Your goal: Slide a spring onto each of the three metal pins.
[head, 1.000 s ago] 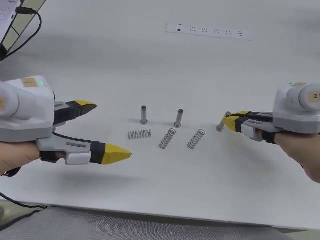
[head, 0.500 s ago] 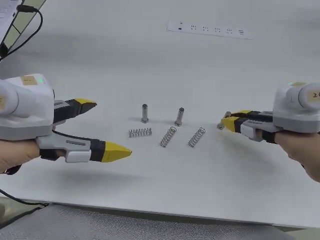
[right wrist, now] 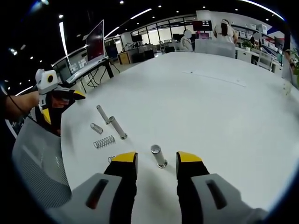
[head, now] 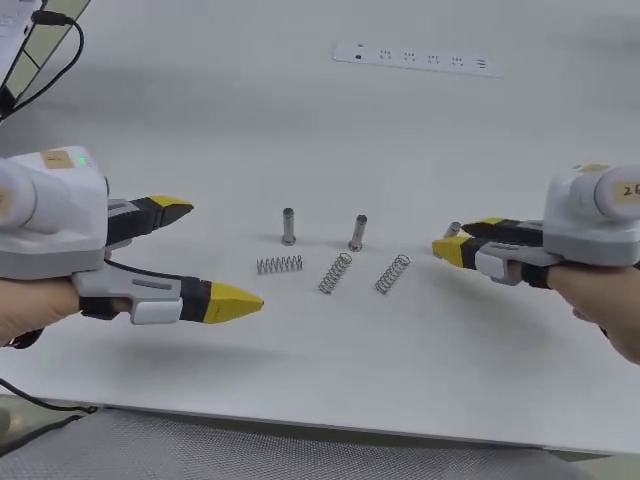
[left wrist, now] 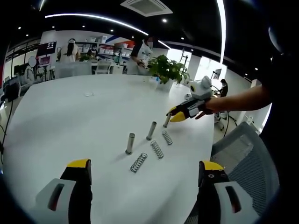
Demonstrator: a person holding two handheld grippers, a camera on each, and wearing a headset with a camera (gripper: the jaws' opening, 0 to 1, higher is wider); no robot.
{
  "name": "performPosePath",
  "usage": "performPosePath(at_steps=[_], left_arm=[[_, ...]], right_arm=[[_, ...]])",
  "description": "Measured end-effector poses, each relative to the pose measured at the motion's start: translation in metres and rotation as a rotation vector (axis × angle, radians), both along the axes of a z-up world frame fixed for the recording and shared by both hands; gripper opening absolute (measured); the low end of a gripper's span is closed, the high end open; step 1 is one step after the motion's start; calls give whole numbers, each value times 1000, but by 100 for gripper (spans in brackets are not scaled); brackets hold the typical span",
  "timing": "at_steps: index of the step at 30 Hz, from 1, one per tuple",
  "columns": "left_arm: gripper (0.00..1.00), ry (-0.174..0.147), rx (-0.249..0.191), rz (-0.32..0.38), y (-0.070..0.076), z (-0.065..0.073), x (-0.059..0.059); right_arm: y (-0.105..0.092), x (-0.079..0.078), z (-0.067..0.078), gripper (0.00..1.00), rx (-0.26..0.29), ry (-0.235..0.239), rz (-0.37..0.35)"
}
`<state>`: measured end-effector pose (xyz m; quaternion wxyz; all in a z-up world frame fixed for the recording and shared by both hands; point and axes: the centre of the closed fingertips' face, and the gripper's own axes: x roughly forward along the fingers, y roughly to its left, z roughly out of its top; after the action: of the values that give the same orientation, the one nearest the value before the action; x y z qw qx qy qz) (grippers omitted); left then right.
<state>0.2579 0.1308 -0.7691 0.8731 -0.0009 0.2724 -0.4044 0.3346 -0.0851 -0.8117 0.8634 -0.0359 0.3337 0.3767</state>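
Note:
Three short metal pins stand on the white table: one (head: pixel 288 227), a second (head: pixel 358 233) and a third (head: pixel 453 231) at the right. In front of them lie three springs (head: pixel 279 265), (head: pixel 336 275), (head: pixel 393 275), none on a pin. My right gripper (head: pixel 448 247) is open, level with the third pin (right wrist: pixel 158 155), which stands upright just ahead between its yellow tips, apart from both. My left gripper (head: pixel 203 256) is wide open and holds nothing, well left of the parts. From its view the pins (left wrist: pixel 130 143) and springs (left wrist: pixel 138 162) lie ahead.
A white power strip (head: pixel 417 60) lies at the back of the table (head: pixel 330 390). A black cable (head: pixel 62 62) runs at the far left. The near table edge is just below both grippers. Potted plants (left wrist: pixel 167 70) stand at the far end.
My right gripper has edged a little left, so its tips now flank the third pin. Pins, springs and the left gripper have not moved.

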Motion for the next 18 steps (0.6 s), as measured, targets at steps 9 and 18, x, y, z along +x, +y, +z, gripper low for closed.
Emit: performPosePath(at_steps=[9, 18], left_arm=[[93, -1, 1, 0, 0, 2, -2], [93, -4, 3, -2, 0, 4, -2]], right_arm=[[-1, -3, 3, 37, 0, -6, 3], [-10, -6, 9, 45, -1, -22, 2]])
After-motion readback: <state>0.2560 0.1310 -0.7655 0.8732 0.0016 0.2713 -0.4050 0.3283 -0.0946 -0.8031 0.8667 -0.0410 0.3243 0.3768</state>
